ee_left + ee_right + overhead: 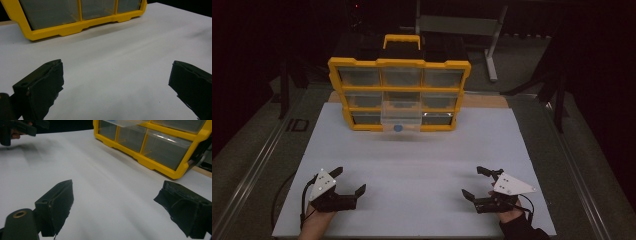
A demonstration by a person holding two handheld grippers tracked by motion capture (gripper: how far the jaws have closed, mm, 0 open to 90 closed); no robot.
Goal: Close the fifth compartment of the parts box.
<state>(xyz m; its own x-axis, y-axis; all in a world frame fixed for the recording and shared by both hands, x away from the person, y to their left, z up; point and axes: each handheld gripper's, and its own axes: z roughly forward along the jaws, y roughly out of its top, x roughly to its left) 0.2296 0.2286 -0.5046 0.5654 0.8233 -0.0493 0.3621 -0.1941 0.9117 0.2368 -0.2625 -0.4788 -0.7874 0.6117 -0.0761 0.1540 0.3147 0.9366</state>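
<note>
Two grippers, left (pixel 348 181) and right (pixel 475 183), low on the surface (pixel 422 150), fingers apart, empty. Drawer (pixel 401 116) juts from the organizer (pixel 399 95), well apart ahead. Approach it square, fingers wide. High view shows a blue dot (pixel 398 128) on its front
</note>
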